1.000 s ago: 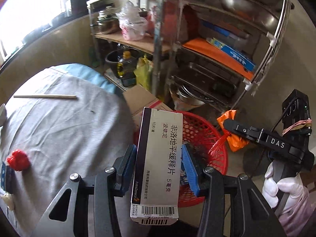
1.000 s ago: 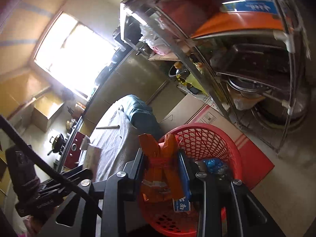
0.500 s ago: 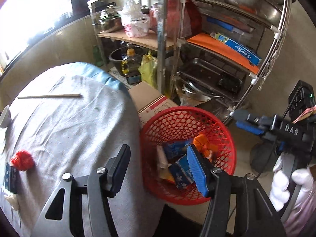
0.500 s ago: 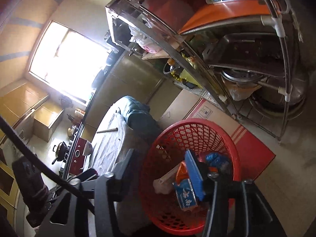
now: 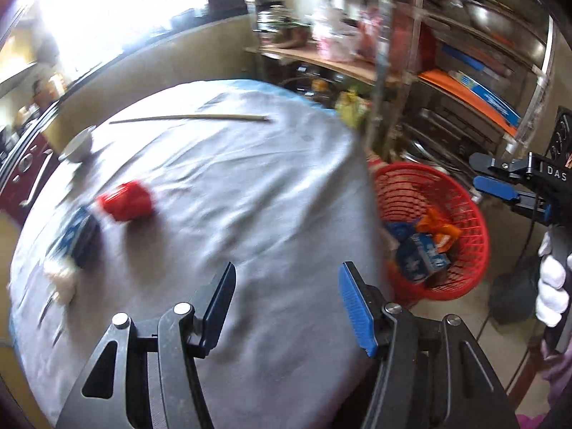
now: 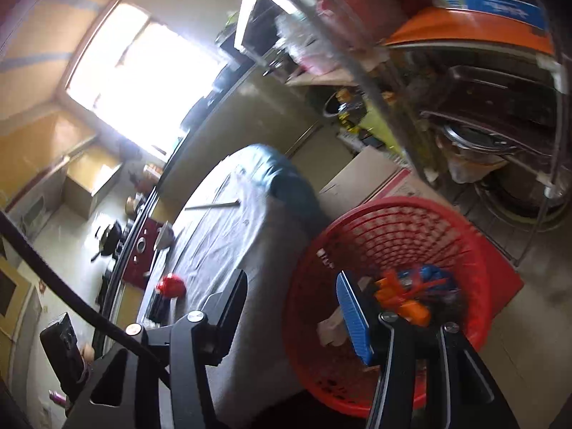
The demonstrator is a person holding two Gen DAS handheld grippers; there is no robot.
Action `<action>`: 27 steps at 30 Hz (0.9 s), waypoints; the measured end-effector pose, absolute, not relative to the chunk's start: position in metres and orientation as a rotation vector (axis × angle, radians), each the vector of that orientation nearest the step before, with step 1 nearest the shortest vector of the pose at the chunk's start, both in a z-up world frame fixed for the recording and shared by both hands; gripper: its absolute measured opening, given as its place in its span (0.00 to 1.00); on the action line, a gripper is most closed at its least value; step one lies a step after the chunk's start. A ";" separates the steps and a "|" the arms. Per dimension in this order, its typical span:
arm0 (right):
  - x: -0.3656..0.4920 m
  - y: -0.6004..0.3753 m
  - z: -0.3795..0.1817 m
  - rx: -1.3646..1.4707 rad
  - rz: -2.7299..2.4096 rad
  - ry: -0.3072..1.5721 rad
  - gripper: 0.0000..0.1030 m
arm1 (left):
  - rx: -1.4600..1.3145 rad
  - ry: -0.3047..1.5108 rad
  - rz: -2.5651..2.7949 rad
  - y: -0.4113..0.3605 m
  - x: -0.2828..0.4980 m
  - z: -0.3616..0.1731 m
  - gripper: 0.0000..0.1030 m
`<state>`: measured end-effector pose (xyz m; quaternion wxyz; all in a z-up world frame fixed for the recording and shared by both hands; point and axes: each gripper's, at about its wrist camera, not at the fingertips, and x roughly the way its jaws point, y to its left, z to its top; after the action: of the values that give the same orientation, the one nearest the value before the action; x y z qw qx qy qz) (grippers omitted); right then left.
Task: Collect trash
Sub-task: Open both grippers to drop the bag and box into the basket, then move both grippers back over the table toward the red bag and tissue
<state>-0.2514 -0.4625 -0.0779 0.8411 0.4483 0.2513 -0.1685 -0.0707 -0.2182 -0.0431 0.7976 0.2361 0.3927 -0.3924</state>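
Note:
My left gripper (image 5: pixel 286 275) hangs open and empty over the grey tablecloth (image 5: pixel 250 196). Left of it on the cloth lie a red crumpled piece (image 5: pixel 125 202), a blue pack (image 5: pixel 77 236) and a white wad (image 5: pixel 62 282), all blurred. The red mesh basket (image 5: pixel 468 214) stands on the floor by the table's right edge and holds a blue carton (image 5: pixel 418 257) and an orange wrapper (image 5: pixel 438 227). My right gripper (image 6: pixel 291 279) is open with nothing between its fingers, beside and above the basket (image 6: pixel 393 214). From the left wrist it shows as the right gripper (image 5: pixel 482 175), held by a white-gloved hand (image 5: pixel 552 286).
A long thin stick (image 5: pixel 189 118) and a small bowl (image 5: pixel 77 144) lie at the far side of the table. A metal shelf rack (image 5: pixel 447 89) full of pans and boxes stands behind the basket. A flat cardboard box (image 6: pixel 361 178) lies on the floor next to it.
The left gripper let the white medicine box go over the basket and swung left across the table. The right gripper opened, dropped the orange wrapper into the basket and drew back.

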 end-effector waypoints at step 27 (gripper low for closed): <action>-0.079 -0.289 -0.049 0.606 -0.066 0.837 0.55 | 0.132 0.873 -0.294 0.070 0.051 -0.067 0.69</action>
<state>-0.0791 -0.2891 -0.0491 0.8689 0.2897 0.4001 -0.0318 0.0511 0.0702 -0.0670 0.8936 0.0637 0.4210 -0.1419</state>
